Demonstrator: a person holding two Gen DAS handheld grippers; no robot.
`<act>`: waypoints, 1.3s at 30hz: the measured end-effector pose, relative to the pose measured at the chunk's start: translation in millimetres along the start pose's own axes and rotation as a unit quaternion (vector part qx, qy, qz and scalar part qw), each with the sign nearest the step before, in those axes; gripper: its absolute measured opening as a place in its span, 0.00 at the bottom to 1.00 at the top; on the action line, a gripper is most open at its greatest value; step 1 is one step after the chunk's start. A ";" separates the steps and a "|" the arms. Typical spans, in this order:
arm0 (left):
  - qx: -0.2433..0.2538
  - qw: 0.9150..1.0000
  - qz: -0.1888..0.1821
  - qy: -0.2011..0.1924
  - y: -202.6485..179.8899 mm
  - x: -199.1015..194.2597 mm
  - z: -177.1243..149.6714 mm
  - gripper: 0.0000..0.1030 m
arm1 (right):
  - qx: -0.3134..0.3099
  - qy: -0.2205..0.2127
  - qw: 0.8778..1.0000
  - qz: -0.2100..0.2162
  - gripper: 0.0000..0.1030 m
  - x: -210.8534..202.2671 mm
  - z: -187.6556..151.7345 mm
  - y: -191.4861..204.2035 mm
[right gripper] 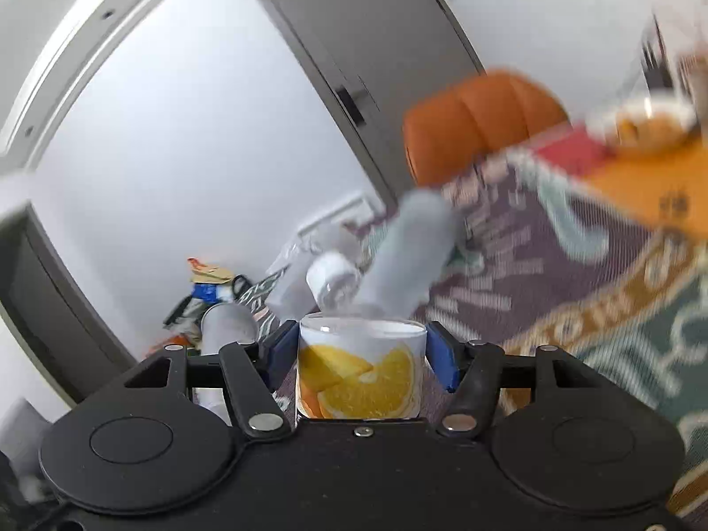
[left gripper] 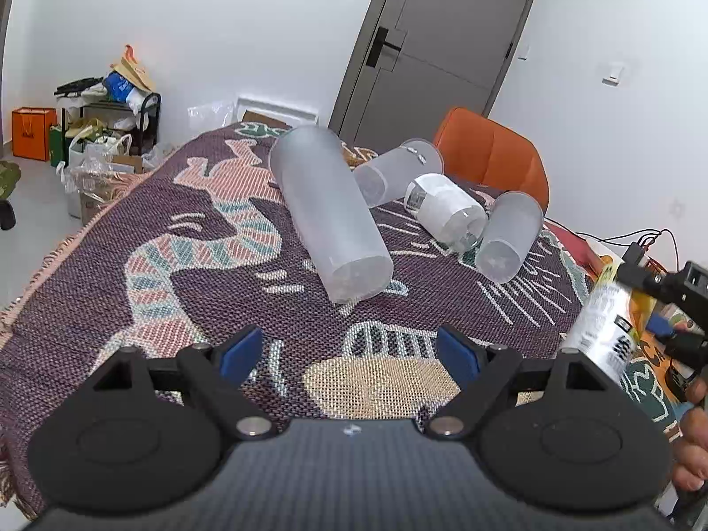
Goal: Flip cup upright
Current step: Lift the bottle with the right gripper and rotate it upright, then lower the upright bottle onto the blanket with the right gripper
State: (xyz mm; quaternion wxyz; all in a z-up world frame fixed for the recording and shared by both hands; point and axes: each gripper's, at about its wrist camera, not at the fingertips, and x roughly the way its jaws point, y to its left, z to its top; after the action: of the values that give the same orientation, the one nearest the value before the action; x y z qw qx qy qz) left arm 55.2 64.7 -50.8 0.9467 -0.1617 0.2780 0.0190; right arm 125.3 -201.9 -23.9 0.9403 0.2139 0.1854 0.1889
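Observation:
My right gripper (right gripper: 363, 349) is shut on a clear cup with an orange-slice label (right gripper: 360, 371), held tilted in the air; the right wrist view is blurred. The cup (left gripper: 604, 323) and right gripper (left gripper: 663, 305) also show at the right edge of the left wrist view. My left gripper (left gripper: 349, 354) is open and empty above the patterned cloth (left gripper: 177, 265). Several cups lie on their sides ahead: a tall frosted cup (left gripper: 327, 212), a second frosted cup (left gripper: 394, 170), a white-labelled clear cup (left gripper: 447, 210) and a small frosted cup (left gripper: 511, 239).
An orange chair (left gripper: 495, 155) stands behind the table by a grey door (left gripper: 438, 44). Bags and a cluttered shelf (left gripper: 101, 110) sit on the floor at the left. Black cables (left gripper: 637, 239) lie at the table's right side.

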 end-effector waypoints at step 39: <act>-0.002 0.999 0.021 -0.030 27.3 -32.2 -3.8 0.84 | -0.205 -0.010 0.978 0.031 1.00 -27.4 -26.2 93.1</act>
State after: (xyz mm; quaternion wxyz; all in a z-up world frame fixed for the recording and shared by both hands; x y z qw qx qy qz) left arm 22.5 91.0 -44.7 0.9537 -0.1575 0.2524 0.0440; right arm 64.8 -127.2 5.4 0.9597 0.0245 0.1268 0.2498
